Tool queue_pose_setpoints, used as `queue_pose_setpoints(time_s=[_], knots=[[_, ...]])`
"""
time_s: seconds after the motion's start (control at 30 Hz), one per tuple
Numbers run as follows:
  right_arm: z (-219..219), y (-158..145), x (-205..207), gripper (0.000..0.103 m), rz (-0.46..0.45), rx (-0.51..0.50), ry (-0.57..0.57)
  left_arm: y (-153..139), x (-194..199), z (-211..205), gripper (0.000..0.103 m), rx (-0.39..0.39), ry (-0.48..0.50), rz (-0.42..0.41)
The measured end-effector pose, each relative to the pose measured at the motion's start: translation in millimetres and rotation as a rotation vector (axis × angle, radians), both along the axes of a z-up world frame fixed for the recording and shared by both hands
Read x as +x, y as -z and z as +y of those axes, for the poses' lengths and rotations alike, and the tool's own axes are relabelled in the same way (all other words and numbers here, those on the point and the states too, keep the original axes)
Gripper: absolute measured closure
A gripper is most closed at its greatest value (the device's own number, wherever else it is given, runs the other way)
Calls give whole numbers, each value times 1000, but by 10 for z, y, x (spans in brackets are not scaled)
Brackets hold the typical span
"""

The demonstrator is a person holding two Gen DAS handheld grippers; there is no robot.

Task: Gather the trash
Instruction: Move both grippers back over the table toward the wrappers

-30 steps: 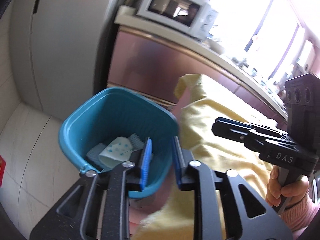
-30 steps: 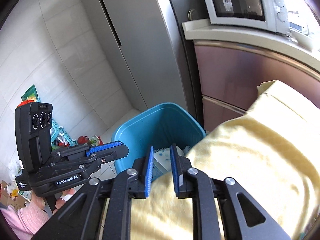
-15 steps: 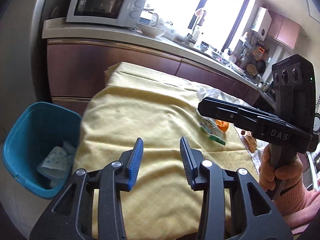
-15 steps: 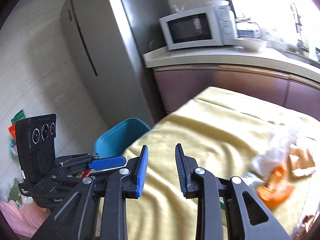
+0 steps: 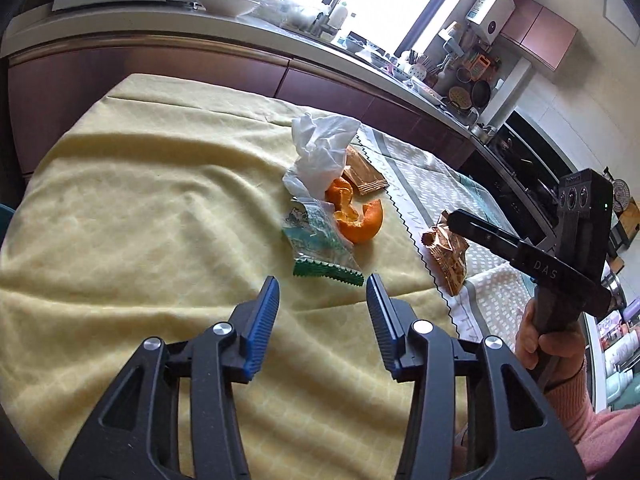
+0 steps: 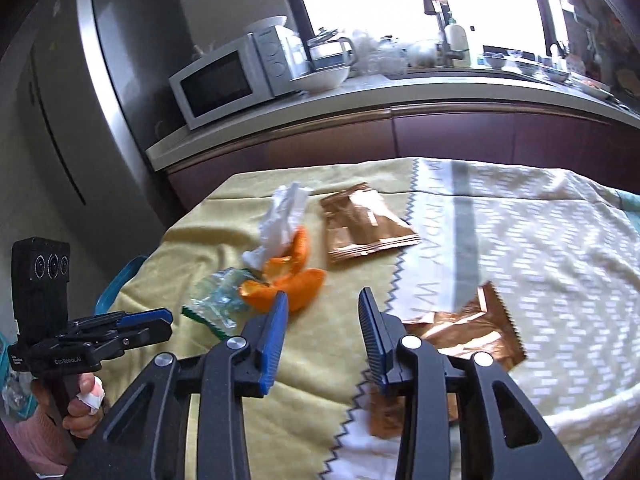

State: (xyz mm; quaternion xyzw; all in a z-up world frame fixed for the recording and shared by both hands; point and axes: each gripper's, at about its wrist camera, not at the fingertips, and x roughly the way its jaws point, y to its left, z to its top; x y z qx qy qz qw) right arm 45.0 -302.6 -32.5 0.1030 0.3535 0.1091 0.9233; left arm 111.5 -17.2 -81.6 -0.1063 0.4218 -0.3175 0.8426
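Kitchen table's yellow cloth [image 5: 140, 200] has orange peel [image 5: 358, 220], wrappers and tissue; both grippers' jaws are opening, nothing between them.

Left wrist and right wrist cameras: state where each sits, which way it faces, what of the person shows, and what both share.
Left wrist view: sits on the left gripper, looking down its opening, empty fingers at the green wrapper and orange peel; the right hand shows at the right edge.
Right wrist view: sits on the right gripper, fingers opening and empty, facing the table, counter and microwave; the left hand shows at lower left.
Shared: peel, green wrapper, white tissue, two copper wrappers, yellow cloth.
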Motion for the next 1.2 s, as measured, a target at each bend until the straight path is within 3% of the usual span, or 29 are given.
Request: queue_pose_setpoints(time_s=[0.2, 0.3, 0.7, 0.8, 1.07, 1.2], knots=[[-587, 80, -37, 56, 3, -28, 147, 101, 195, -120, 57, -18, -9, 60], [-844, 203, 16, 54, 48, 13, 178, 134, 253, -151, 55, -29, -17, 84], [-1000, 455, 85, 54, 140, 145, 115, 159, 376, -226, 55, -61, -27, 128], [-964, 448, 63, 55, 143, 162, 86, 183, 411, -262, 65, -59, -25, 140], [-837, 423, -8, 90, 137, 137, 45, 200, 399, -332, 88, -48, -17, 139], [-792, 380, -53, 97, 118, 143, 24, 143, 361, -310, 92, -30, -26, 100]])
